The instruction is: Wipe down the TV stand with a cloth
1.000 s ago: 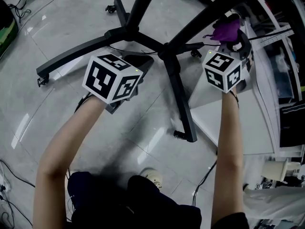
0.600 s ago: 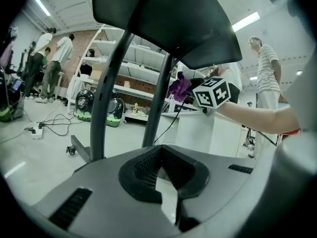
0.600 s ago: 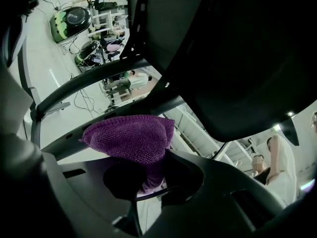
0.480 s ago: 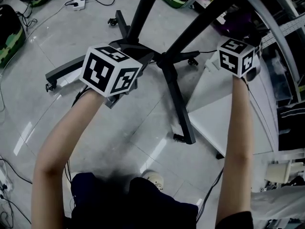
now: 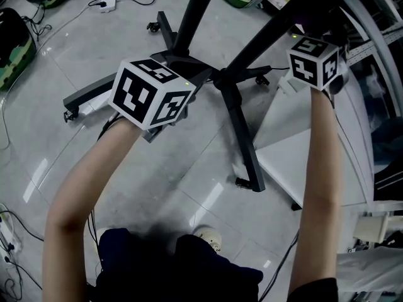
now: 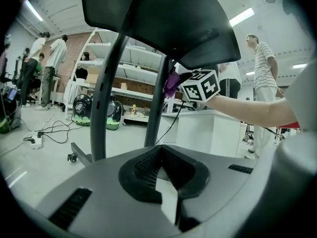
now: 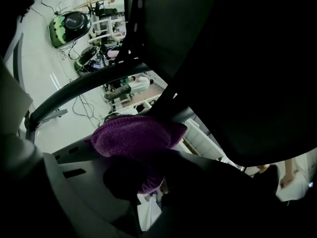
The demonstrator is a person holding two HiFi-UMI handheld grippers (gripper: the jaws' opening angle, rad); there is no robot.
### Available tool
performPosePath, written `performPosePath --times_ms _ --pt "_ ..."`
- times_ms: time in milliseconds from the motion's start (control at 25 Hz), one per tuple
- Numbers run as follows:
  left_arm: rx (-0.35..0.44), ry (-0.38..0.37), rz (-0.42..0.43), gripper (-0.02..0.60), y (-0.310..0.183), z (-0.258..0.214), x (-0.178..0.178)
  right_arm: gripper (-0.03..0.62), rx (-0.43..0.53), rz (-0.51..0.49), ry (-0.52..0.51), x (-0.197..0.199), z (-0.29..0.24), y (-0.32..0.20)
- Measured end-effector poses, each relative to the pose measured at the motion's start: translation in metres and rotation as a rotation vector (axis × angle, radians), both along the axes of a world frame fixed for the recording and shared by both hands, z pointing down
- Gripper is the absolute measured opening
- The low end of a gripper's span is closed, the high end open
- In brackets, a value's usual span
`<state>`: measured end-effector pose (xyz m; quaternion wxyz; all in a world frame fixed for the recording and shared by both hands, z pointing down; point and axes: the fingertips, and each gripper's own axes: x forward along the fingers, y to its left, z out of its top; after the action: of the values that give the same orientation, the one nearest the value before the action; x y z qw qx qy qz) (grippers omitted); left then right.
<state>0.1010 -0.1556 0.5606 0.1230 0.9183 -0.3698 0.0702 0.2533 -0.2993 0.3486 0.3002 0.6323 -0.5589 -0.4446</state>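
The black TV stand (image 5: 238, 115) has wheeled legs spread on the floor and two slanting posts (image 5: 263, 35) rising toward me. My right gripper (image 5: 315, 60) is up against the right post, shut on a purple knitted cloth (image 7: 134, 135) that presses on a stand bar (image 7: 84, 90). In the head view the cloth is hidden behind the post and the marker cube. The left gripper view shows the cloth (image 6: 172, 83) beside the right cube, under the stand's dark plate (image 6: 163, 19). My left gripper (image 5: 182, 80) hangs over the stand's base, fingertips together and nothing in them (image 6: 159, 150).
A low white platform (image 5: 283, 143) lies right of the stand's legs. Shelving (image 5: 378, 74) lines the right side. A green and black object (image 5: 12, 49) and a power strip with cables (image 5: 104, 4) lie at the left. People stand in the room (image 6: 265, 68).
My right gripper has moved up and away along the right post, and the purple cloth has gone out of sight in the head view. The left gripper has barely shifted.
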Motion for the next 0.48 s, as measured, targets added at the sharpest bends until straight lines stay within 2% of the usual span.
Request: performPosePath --times_ms 480 --pt "-0.02 -0.008 -0.008 0.006 0.0 0.017 -0.005 0.077 -0.048 0.022 0.038 -0.002 0.052 -0.003"
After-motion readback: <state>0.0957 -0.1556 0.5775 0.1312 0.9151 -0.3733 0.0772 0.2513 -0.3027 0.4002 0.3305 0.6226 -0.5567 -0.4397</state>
